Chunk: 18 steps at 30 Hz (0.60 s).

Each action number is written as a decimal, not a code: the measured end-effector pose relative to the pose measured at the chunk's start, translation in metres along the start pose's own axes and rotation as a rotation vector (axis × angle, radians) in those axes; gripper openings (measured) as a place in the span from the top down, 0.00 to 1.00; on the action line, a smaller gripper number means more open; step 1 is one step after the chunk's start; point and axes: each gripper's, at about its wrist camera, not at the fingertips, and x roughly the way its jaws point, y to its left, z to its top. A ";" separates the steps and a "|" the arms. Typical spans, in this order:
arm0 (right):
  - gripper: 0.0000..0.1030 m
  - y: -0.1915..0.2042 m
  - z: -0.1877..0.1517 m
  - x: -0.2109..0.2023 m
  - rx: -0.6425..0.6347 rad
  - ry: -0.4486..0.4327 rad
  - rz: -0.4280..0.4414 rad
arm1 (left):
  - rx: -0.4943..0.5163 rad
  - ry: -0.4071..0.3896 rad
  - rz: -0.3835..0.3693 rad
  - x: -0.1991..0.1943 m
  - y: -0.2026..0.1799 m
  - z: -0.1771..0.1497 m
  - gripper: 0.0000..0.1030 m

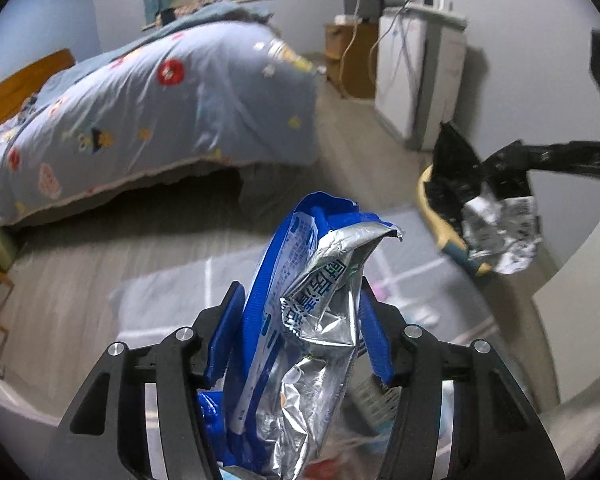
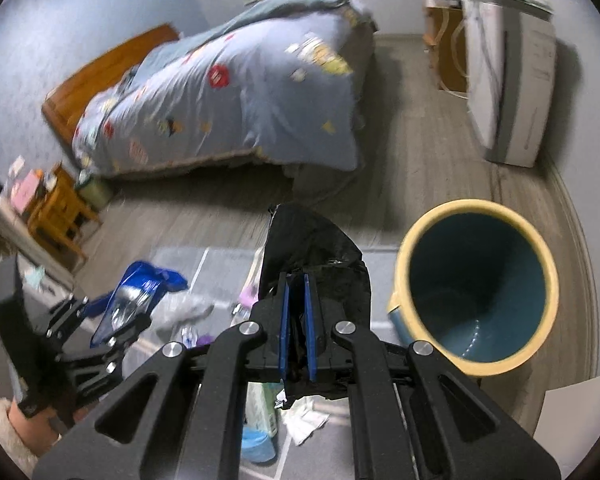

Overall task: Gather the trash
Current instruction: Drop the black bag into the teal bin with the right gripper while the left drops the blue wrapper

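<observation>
My left gripper [image 1: 300, 292] is shut on a blue and silver snack bag [image 1: 300, 236], whose torn top sticks up past the blue pads. In the right wrist view the same gripper [image 2: 128, 316] and bag [image 2: 134, 292] are at the lower left, above the floor. My right gripper [image 2: 296, 280] is shut on a crumpled black wrapper [image 2: 312, 240], just left of the yellow-rimmed bin [image 2: 476, 206]. Seen from the left wrist, the right gripper [image 1: 500, 176] holds that wrapper [image 1: 500, 232], silver inside, in front of the bin [image 1: 424, 188].
More litter lies on a grey mat [image 2: 220, 256] below: a plastic bottle [image 2: 260, 400], white paper [image 2: 304, 424], a crumpled grey piece [image 2: 188, 308]. A bed [image 2: 228, 100] stands behind, a white appliance [image 2: 512, 80] by the right wall, a wooden stool [image 2: 60, 208] at left.
</observation>
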 end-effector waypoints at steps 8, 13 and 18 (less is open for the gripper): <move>0.94 -0.070 0.024 -0.001 0.086 -0.053 -0.088 | 0.058 -0.028 -0.088 0.013 -0.050 0.052 0.44; 0.94 -0.111 0.027 0.007 0.119 -0.051 -0.164 | 0.088 -0.002 -0.144 0.039 -0.090 0.073 0.44; 0.94 -0.155 0.025 0.017 0.162 -0.036 -0.224 | 0.122 0.019 -0.216 0.071 -0.130 0.089 0.44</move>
